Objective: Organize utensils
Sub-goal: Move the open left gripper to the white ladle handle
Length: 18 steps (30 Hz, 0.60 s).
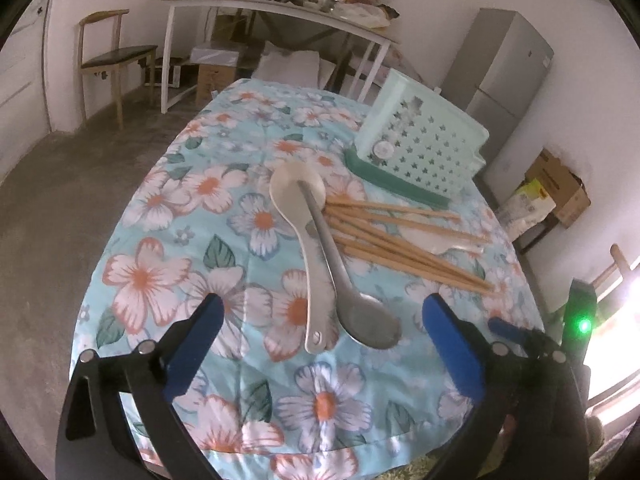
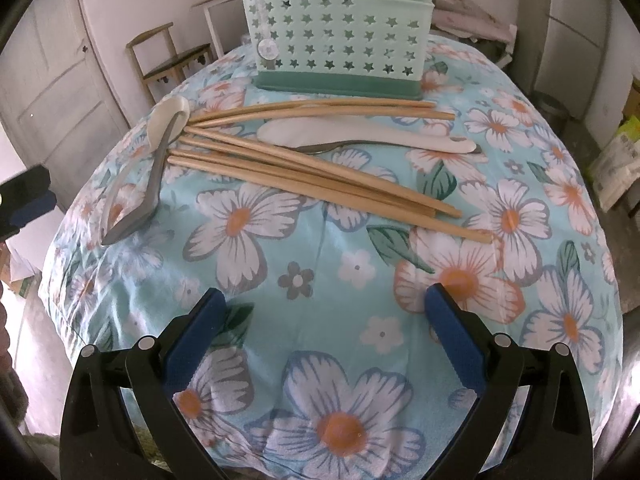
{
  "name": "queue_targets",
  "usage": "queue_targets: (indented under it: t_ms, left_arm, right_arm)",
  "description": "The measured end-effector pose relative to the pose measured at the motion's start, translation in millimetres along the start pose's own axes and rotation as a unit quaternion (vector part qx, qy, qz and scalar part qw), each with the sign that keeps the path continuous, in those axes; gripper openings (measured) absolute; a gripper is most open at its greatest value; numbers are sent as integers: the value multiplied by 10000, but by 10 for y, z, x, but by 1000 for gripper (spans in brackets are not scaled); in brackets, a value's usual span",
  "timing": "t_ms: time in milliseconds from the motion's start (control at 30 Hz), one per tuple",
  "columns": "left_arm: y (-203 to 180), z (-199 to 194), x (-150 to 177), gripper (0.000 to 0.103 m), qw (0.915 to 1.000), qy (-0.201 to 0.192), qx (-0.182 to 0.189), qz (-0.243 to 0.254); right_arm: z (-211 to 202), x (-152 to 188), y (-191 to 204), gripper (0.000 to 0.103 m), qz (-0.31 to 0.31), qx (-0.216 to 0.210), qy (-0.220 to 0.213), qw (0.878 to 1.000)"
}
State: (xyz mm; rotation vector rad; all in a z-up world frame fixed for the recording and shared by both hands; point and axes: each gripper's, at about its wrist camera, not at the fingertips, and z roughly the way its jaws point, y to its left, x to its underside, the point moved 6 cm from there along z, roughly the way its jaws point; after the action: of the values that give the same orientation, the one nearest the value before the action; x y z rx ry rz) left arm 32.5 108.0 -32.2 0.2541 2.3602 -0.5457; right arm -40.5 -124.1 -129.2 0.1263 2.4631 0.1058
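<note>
Spoons first, from my left wrist view: the metal spoon (image 1: 340, 276) lies across the white spoon (image 1: 304, 240) just ahead of my left gripper (image 1: 320, 312), the pair resting on the flowered cloth (image 1: 168, 216) that covers the desk. My left jaws stand wide apart with nothing between the pads. The metal spoon's bowl is at the near end, just ahead of the gap and a little toward my right jaw; its handle runs away from me, up toward the white spoon's bowl. So both long axes point roughly away from me, across the line on which the jaws shut. The chopsticks (image 1: 404, 236) fan out to the right, and the green holder (image 1: 420, 148) stands beyond them.

From my right wrist view, my right gripper (image 2: 324, 308) is open just as wide and holds nothing, only bare cloth under it. The chopsticks (image 2: 312, 160) lie crosswise, well ahead of these jaws, with another white spoon (image 2: 360, 136) and a metal handle behind them, near the holder (image 2: 340, 28). The crossed spoons (image 2: 156, 168) sit far off to the left there.

I judge my left hand the nearer one for the spoons.
</note>
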Motion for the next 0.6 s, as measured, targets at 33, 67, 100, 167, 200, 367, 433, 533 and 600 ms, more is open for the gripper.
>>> queue_targets:
  t_ms: [33, 67, 100, 167, 200, 367, 433, 533, 600]
  left_arm:
    - [23, 0, -15, 97, 10000, 8, 8, -38]
    - [35, 3, -25, 97, 10000, 18, -1, -64]
    - [44, 5, -35, 97, 10000, 21, -13, -89]
    - [77, -4, -58, 97, 9998, 2, -16, -177]
    - [97, -13, -69, 97, 9998, -18, -28, -212]
    - [153, -57, -124, 97, 9996, -124, -24, -257]
    - [163, -71, -133, 97, 9995, -143, 4, -288]
    - [173, -72, -150, 97, 9995, -163, 8, -270]
    - [184, -77, -163, 97, 9994, -197, 33, -270]
  right_arm:
    - [3, -1, 2, 95, -8, 5, -2, 10000]
    - [2, -1, 2, 95, -6, 2, -3, 10000]
    - [2, -1, 2, 95, -1, -1, -3, 10000]
    - [0, 0, 6, 95, -3, -6, -8, 10000]
    - [-2, 1, 7, 95, -6, -9, -8, 10000]
    - [-5, 3, 4, 95, -1, -9, -9, 10000]
    - [-6, 3, 6, 95, 0, -13, -10, 10000]
    - [-10, 7, 2, 95, -9, -8, -12, 10000]
    - [-11, 3, 8, 95, -9, -12, -13, 10000]
